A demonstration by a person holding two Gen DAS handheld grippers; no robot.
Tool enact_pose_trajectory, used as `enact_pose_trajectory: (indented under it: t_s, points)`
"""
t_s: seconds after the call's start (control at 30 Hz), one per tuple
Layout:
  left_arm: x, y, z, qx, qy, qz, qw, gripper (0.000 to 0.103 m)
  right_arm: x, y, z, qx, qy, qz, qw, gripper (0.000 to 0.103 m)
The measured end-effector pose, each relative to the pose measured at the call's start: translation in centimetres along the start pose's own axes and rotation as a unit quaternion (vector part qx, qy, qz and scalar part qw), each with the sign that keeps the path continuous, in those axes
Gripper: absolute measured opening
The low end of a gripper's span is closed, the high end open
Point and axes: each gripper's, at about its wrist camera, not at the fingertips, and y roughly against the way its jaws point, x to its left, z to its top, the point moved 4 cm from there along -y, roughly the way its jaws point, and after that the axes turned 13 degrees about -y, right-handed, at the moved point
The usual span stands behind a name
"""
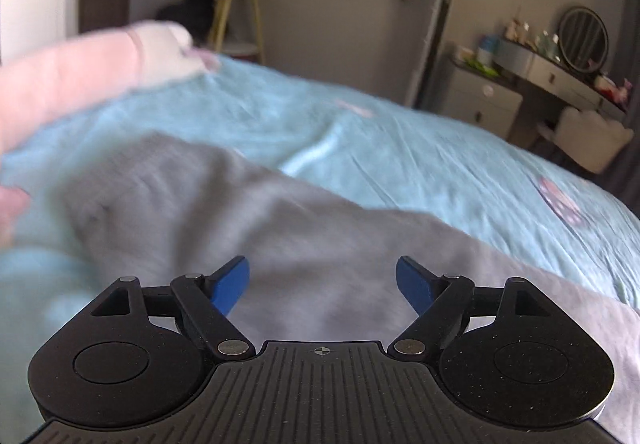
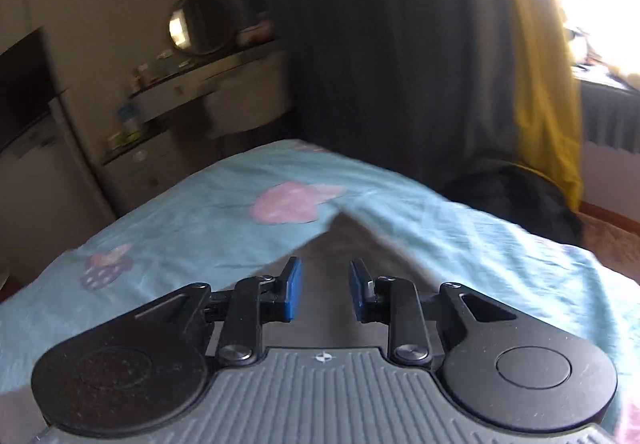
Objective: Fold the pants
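Grey pants (image 1: 224,212) lie spread on a light blue bed sheet (image 1: 360,132). In the left wrist view my left gripper (image 1: 322,276) hovers over the grey cloth with its blue fingers wide apart and nothing between them. In the right wrist view a pointed grey end of the pants (image 2: 344,240) lies on the sheet (image 2: 180,212) just ahead of my right gripper (image 2: 325,284). Its blue pads stand a narrow gap apart with nothing between them. Both views are blurred.
A pink and white pillow (image 1: 80,72) lies at the bed's left. A dressing table with a round mirror (image 1: 582,40) and a white drawer unit (image 1: 480,100) stand past the bed. Dark curtains (image 2: 380,44), a yellow curtain (image 2: 548,84) and a dark heap (image 2: 512,196) are at the right.
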Motion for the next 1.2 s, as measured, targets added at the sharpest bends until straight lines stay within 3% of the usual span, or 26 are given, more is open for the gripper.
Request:
enact_pose_trajectory:
  t_s: [0.07, 0.13, 0.23, 0.3, 0.37, 0.43, 0.5, 0.6, 0.67, 0.73, 0.8, 1.03, 1.2]
  points:
    - [-1.0, -1.9, -1.3, 0.031, 0.002, 0.01, 0.9995, 0.084, 6.1, -1.9, -3.1, 0.06, 0.049, 0.063, 0.995, 0.027]
    - [-0.7, -3.7, -2.4, 0.087, 0.004, 0.035, 0.9956, 0.076, 12.1, -3.4, -6.9, 0.128, 0.098, 0.123, 0.979, 0.027]
    - [1.5, -3.2, -2.7, 0.083, 0.039, 0.052, 0.9944, 0.071, 19.6, -5.1, -11.7, 0.182, 0.178, 0.176, 0.951, 0.027]
    - [2.5, -3.2, -2.7, 0.093, 0.014, 0.091, 0.9913, 0.071, 23.8, -5.7, -14.0, 0.192, 0.222, 0.204, 0.934, 0.029]
    - [4.0, -3.3, -3.0, 0.097, 0.026, 0.097, 0.9901, 0.071, 27.3, -6.3, -15.7, 0.194, 0.252, 0.227, 0.921, 0.032]
    - [5.3, -3.0, -3.1, 0.092, 0.056, 0.097, 0.9895, 0.069, 30.2, -7.8, -17.0, 0.201, 0.267, 0.232, 0.913, 0.032]
    - [5.4, -2.8, -3.1, 0.09, 0.034, 0.125, 0.9875, 0.069, 32.5, -9.5, -18.1, 0.219, 0.277, 0.228, 0.907, 0.032]
    - [5.2, -2.8, -3.1, 0.086, 0.027, 0.124, 0.9882, 0.074, 34.8, -11.9, -19.9, 0.27, 0.28, 0.23, 0.892, 0.032]
    - [5.4, -3.0, -3.0, 0.086, 0.03, 0.12, 0.9886, 0.074, 35.5, -13.0, -21.3, 0.323, 0.28, 0.243, 0.871, 0.031]
    - [5.4, -3.0, -3.0, 0.081, 0.033, 0.118, 0.9891, 0.074, 35.6, -12.5, -22.0, 0.373, 0.253, 0.285, 0.846, 0.028]
    - [5.4, -3.1, -3.0, 0.079, 0.035, 0.115, 0.9896, 0.075, 35.2, -11.4, -22.5, 0.387, 0.256, 0.306, 0.831, 0.027]
    - [3.9, -2.4, -1.7, 0.058, 0.008, 0.083, 0.9948, 0.075, 33.5, -8.3, -23.9, 0.379, 0.301, 0.338, 0.807, 0.02]
    - [0.9, -3.0, 0.6, 0.047, 0.008, -0.01, 0.9988, 0.078, 32.5, -7.4, -24.5, 0.361, 0.318, 0.347, 0.805, 0.02]
